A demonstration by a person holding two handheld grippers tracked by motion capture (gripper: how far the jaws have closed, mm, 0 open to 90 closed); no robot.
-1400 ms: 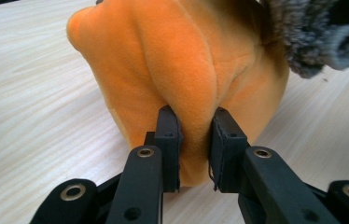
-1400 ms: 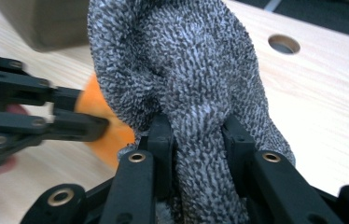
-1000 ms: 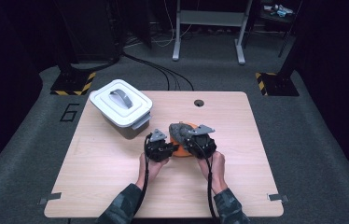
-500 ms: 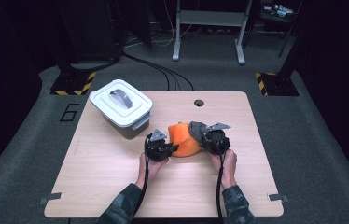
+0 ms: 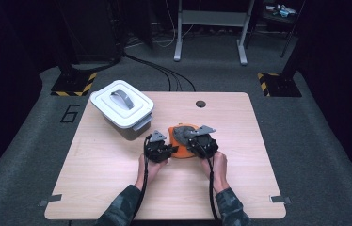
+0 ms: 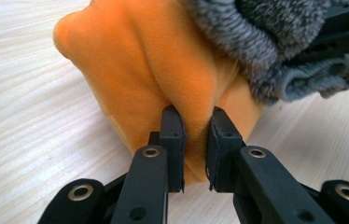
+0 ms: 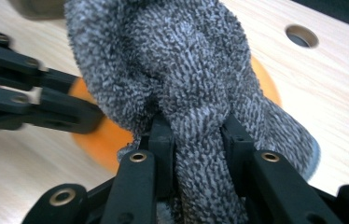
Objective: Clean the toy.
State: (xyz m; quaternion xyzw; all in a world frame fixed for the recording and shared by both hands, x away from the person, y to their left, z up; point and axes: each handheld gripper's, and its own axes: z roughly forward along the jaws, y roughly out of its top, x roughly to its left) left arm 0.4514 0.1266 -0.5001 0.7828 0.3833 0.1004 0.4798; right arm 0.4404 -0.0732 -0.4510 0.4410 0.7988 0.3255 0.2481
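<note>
Orange fleece cloth (image 6: pixel 163 70) bunched near the middle of the desk (image 5: pixel 240 188), pinched in a fold by the left gripper (image 6: pixel 193 140); jaws clamped on that fold, only a narrow ridge of fabric between the pads. Grey looped towel (image 7: pixel 186 70) gathered over the orange cloth, gripped by the right gripper (image 7: pixel 196 140); jaws clamped on a thick rope of the towel, held apart by its bulk. Towel draped down over the orange cloth's upper right side in the left gripper view, touching it. Seen from above: left gripper (image 5: pixel 159 149) and right gripper (image 5: pixel 197 141) side by side, close together, orange cloth (image 5: pixel 180 151) between them and partly under the right one. Left hand (image 5: pixel 151 167) and right hand (image 5: pixel 217 167) behind the grippers, sleeves entering from the near edge. White lidded box (image 5: pixel 122 106) with a grey handle on its lid, standing at the far left of the desk, just beyond the left gripper but apart from it. Round cable hole (image 5: pixel 200 103) near the far edge, also visible in the right gripper view beyond the towel. Pale wood grain bare around the cloths.
</note>
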